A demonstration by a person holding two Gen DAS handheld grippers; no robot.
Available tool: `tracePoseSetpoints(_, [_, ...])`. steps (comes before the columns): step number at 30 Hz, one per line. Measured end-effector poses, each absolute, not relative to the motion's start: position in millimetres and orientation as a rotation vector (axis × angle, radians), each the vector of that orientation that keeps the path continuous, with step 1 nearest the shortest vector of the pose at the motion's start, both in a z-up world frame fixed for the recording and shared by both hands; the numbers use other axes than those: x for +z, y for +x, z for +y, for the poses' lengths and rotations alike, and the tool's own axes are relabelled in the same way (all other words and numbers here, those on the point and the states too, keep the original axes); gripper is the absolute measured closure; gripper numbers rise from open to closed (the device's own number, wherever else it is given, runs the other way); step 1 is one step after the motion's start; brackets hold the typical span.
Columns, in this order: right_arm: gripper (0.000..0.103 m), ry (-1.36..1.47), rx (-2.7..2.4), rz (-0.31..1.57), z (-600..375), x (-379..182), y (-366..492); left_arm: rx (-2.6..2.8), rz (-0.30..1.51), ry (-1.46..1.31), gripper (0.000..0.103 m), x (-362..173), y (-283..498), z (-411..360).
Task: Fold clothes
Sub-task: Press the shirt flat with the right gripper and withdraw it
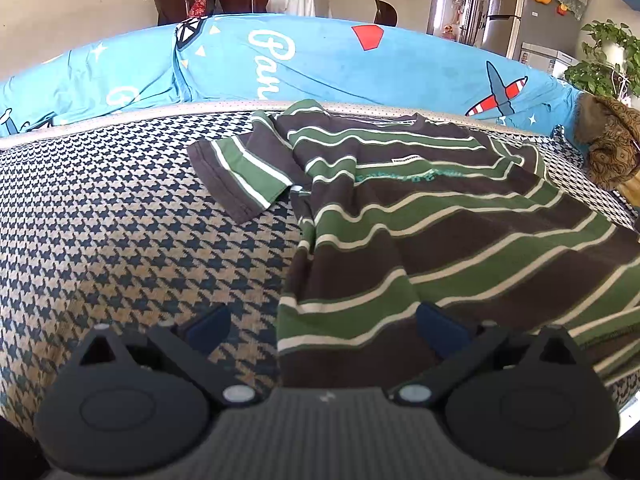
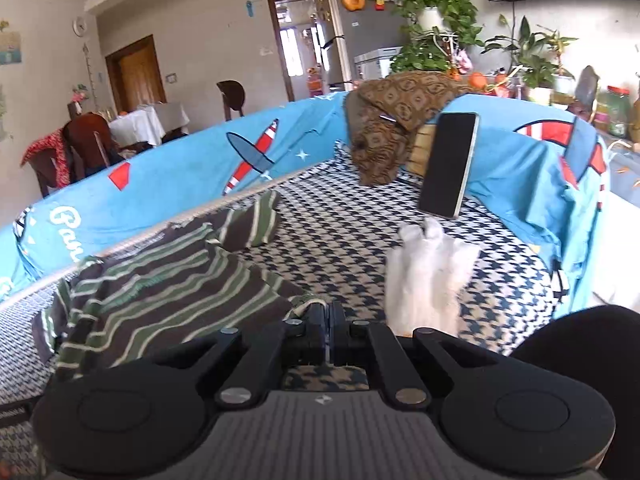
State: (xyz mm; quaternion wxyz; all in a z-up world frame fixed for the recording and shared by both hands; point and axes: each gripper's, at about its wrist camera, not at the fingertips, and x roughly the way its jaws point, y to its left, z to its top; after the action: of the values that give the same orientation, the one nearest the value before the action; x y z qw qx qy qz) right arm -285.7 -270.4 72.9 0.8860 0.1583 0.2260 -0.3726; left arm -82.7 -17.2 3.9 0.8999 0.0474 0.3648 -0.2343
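One striped T-shirt (image 1: pixel 420 208) is seen spread, rumpled, along the sofa seat's back edge, its hem corner straddled by the left gripper (image 1: pixel 324 330) with jaws apart, while its opposite edge is clamped by the right gripper (image 2: pixel 328 320).

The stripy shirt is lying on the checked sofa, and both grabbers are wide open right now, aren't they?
Not quite. The striped shirt does lie on the checked sofa cover, and the left gripper is open. But the right wrist view shows the right gripper shut, pinching the shirt's edge.
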Motion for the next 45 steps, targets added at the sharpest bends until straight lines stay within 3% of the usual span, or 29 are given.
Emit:
tracePoseSetpoints(1, [0.093,0.325,-0.791,0.484,-270,72,-288,-0.484,0.755,0.097,0.000,4,-83,-16])
tracePoseSetpoints(8, [0.087,0.391,-0.867,0.482,-289,67,-300,-0.486,0.755,0.100,0.000,5,-88,-10])
tracePoseSetpoints(45, [0.086,0.351,-0.155,0.729,-214,2,-183,-0.375,0.838,0.121,0.000,-9,-71,8])
